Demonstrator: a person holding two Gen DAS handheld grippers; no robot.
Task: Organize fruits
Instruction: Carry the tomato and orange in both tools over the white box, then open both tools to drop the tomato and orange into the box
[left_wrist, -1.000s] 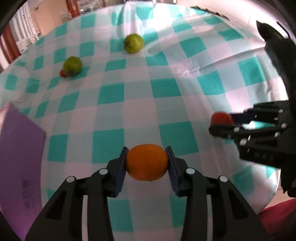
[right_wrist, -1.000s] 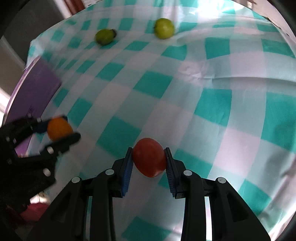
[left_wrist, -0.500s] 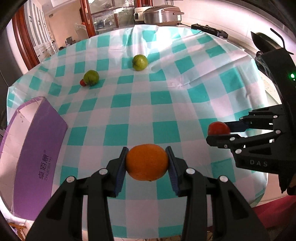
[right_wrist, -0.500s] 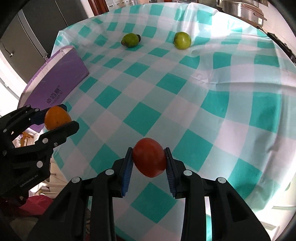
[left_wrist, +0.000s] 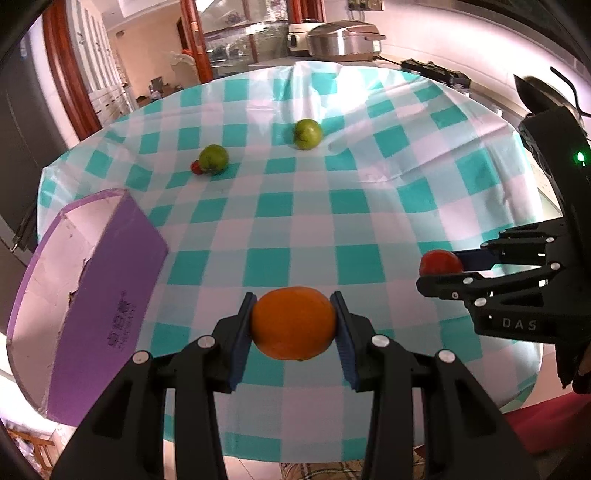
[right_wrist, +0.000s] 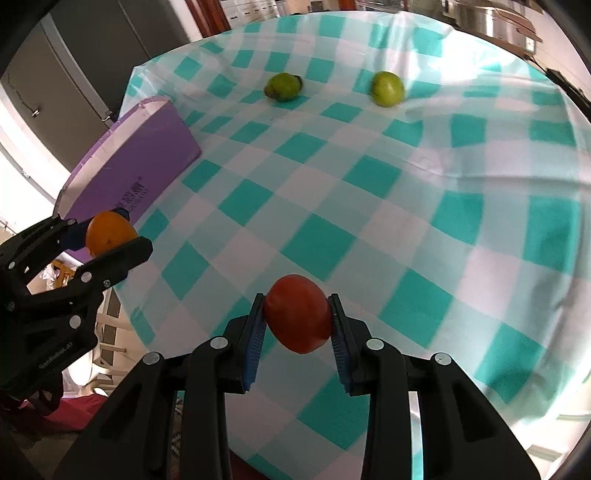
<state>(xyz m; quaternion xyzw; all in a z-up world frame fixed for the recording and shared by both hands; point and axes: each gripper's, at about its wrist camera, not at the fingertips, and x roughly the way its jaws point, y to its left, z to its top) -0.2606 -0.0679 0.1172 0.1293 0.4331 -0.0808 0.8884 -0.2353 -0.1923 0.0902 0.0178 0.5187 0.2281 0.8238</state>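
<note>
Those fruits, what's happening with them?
A person is sorting fruit with two grabbers. The left gripper is squeezing an orange, and the right gripper is squeezing a tomato. Both hang above the checked tablecloth. Two green fruits wait on it, and a purple box sits at the left.

Bright daylight from the far side, washed-out glare across the checked tablecloth (left_wrist: 369, 206), soft faint shadows under fruit, strong fisheye bending, dark vignetted corners, slight blur toward edges.
</note>
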